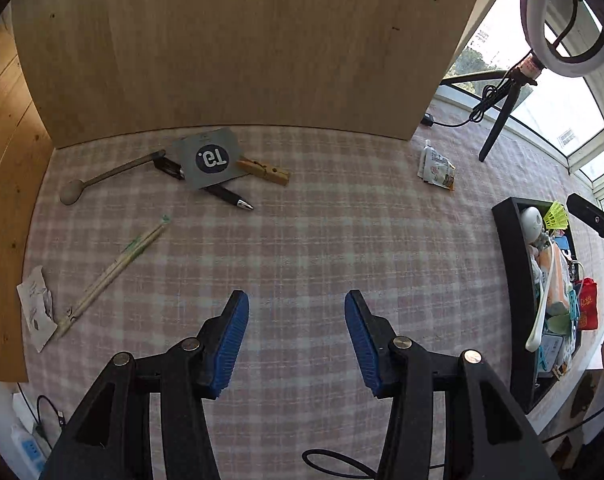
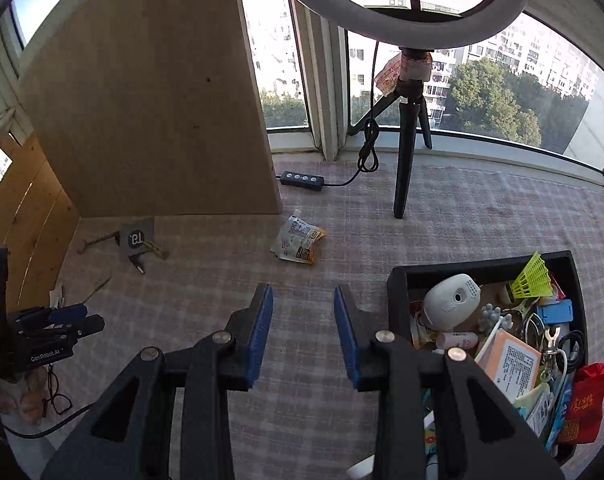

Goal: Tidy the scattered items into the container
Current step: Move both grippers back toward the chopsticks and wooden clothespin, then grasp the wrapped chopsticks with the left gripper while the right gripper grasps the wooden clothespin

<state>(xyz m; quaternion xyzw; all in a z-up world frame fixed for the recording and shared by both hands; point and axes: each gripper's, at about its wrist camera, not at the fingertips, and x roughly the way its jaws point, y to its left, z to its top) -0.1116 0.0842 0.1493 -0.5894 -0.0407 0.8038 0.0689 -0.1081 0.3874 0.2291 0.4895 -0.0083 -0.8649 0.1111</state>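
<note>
My left gripper (image 1: 296, 300) is open and empty above the checked tablecloth. Ahead of it lie a grey card (image 1: 210, 158), a black pen (image 1: 228, 196), a wooden clothespin (image 1: 264, 172), a grey spoon (image 1: 102, 180), chopsticks (image 1: 114, 270) and a crumpled paper wrapper (image 1: 36, 308). A snack packet (image 1: 435, 168) lies at the far right. My right gripper (image 2: 303, 292) is open and empty, just left of the black container (image 2: 397, 292), which holds several items. The snack packet (image 2: 300, 240) lies ahead of it. The left gripper (image 2: 62, 322) shows at the left of the right wrist view.
A wooden board (image 1: 238, 44) stands behind the items and another (image 1: 2, 184) on the left. A ring light on a black tripod (image 2: 407, 152) stands by the window, with its cable and remote (image 2: 302, 179) on the cloth. The container (image 1: 515, 300) lies at the right edge of the left view.
</note>
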